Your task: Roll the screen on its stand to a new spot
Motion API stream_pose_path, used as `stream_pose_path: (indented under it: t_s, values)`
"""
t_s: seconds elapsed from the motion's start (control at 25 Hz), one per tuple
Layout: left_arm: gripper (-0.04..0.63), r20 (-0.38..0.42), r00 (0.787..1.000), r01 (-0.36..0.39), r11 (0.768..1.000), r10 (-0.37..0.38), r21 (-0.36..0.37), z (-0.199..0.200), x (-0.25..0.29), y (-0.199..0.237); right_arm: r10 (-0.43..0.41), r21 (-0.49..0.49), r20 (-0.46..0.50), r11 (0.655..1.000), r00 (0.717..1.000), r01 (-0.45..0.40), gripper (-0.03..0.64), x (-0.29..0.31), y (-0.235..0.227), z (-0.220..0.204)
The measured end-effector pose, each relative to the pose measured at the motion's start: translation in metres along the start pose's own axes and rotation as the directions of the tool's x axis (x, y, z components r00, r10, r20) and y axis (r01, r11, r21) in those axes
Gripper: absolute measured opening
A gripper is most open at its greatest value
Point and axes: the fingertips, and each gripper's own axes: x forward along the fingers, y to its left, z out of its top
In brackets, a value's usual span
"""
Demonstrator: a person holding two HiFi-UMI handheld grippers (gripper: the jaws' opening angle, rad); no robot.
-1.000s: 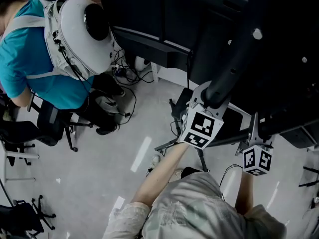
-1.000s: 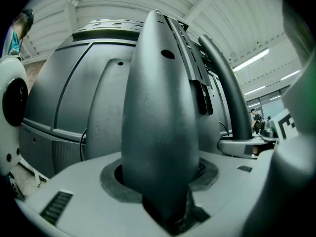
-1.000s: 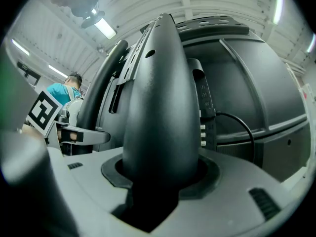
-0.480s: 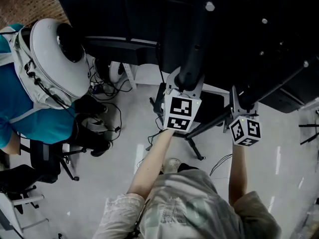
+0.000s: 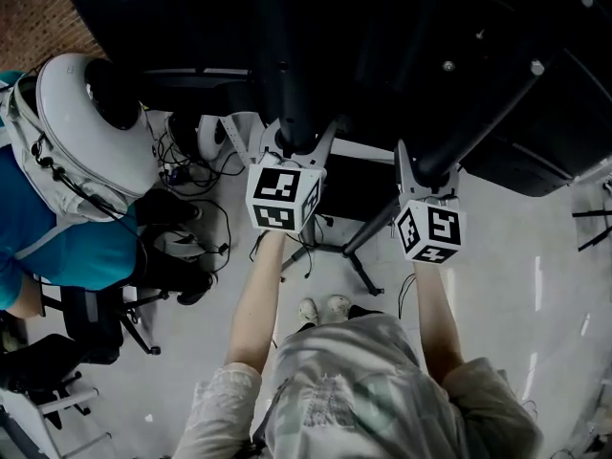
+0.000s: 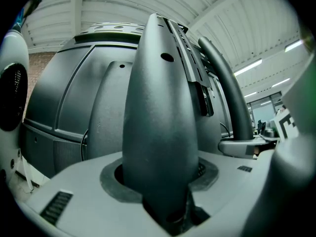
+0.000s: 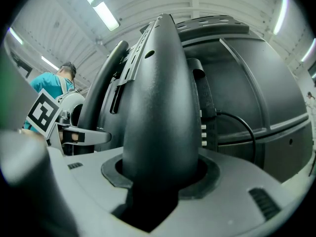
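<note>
The big dark screen (image 5: 382, 27) shows its back across the top of the head view, carried on two slanted black posts of its stand. My left gripper (image 5: 290, 149) is shut on the left post (image 5: 282, 84), its marker cube just below. To the right, my right gripper (image 5: 427, 175) is shut on the right post (image 5: 478, 113). The stand's thin legs (image 5: 359, 271) spread on the grey floor under the grippers. In the left gripper view the post (image 6: 160, 112) fills the gap between the jaws, with the screen's back (image 6: 69, 102) behind. The right gripper view shows its post (image 7: 160, 107) held likewise.
A seated person in a teal shirt (image 5: 57, 237) with a white rounded headset (image 5: 86, 122) is close at the left, on a wheeled chair (image 5: 91, 323). Cables (image 5: 206, 223) lie tangled on the floor beside the stand. My own shoes (image 5: 320, 309) stand just behind the legs.
Both grippers, still on their posts, have shifted left in the head view along with the screen and stand. The posts now run more straight up the picture.
</note>
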Motion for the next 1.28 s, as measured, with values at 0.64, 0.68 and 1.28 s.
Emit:
stream_pose_path:
  t_s: [0.64, 0.68, 1.28]
  values:
    - [0.215, 0.000, 0.999, 0.034, 0.999, -0.034, -0.017, 0.004, -0.014, 0.091, -0.034, -0.009, -0.011, 0.999, 0.999, 0.034, 0.210, 0.044, 0.080, -0.002]
    - [0.215, 0.001, 0.999, 0.038, 0.999, -0.038, -0.015, 0.004, -0.014, 0.090, -0.037, -0.008, -0.010, 0.999, 0.999, 0.037, 0.210, 0.043, 0.080, -0.003]
    - [0.216, -0.008, 0.999, -0.039, 0.996, 0.040, 0.075, 0.006, -0.017, 0.094, -0.006, 0.004, 0.000, 1.000, 1.000, 0.006, 0.212, 0.040, 0.086, -0.002]
